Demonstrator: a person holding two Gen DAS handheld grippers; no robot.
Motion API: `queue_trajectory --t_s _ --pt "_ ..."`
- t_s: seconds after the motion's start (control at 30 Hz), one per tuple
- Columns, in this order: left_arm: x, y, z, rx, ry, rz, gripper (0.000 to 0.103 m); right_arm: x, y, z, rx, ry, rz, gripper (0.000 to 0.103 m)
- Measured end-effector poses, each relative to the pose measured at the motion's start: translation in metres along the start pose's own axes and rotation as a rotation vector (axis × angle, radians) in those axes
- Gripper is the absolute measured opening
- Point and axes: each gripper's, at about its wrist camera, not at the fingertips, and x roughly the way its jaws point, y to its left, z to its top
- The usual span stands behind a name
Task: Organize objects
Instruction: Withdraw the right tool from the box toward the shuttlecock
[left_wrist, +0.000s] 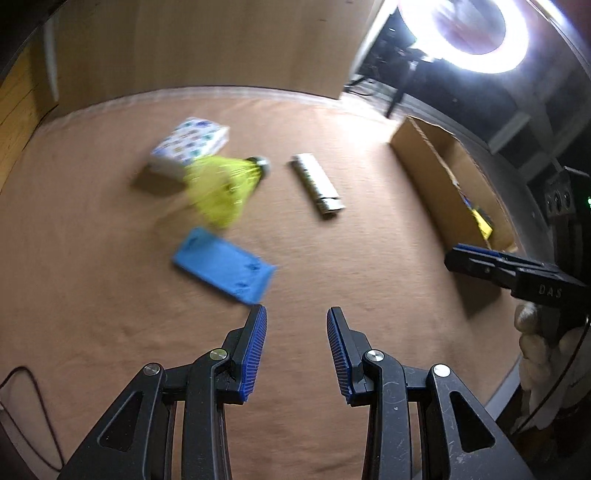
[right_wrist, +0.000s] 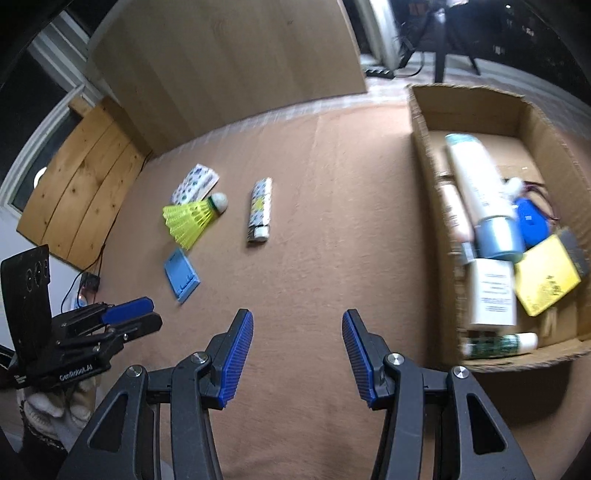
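Table: brown cloth surface, with four loose items at far left and a box at right.
Left gripper: jaws apart, nothing between the blue pads, hovering over bare cloth just near of the blue tray.
Right gripper: jaws apart and empty, above bare cloth between the loose items and the box.
Shuttlecock: yellow, lying on its side, white cork pointing right (it touches or overlaps the patterned packet behind it).
Packet: white with blue print, farthest of the group.
Tray: small, flat, blue, nearest of the group.
Lighter: patterned stick shape, possibly a lighter, lying right of the shuttlecock and apart from it.
Box: open cardboard, holding a white tube, a yellow pad, a blue disc and smaller bottles, all blurred.
Hand: white-gloved, holding the left gripper's handle at the near left edge.
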Motion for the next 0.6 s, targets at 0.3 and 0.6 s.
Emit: queue_trajectory --t_s 0.3,0.6 --pt "-0.001 0.032 -0.001 -0.063 -0.004 0.020 0.037 0.021 0.021 0.012 -0.021 0.002 0.004 0.046" --pt "0.007 0.046 0.015 -0.076 -0.001 0.044 0.037 0.037 0.033 0.033 -0.030 0.010 0.010 0.046"
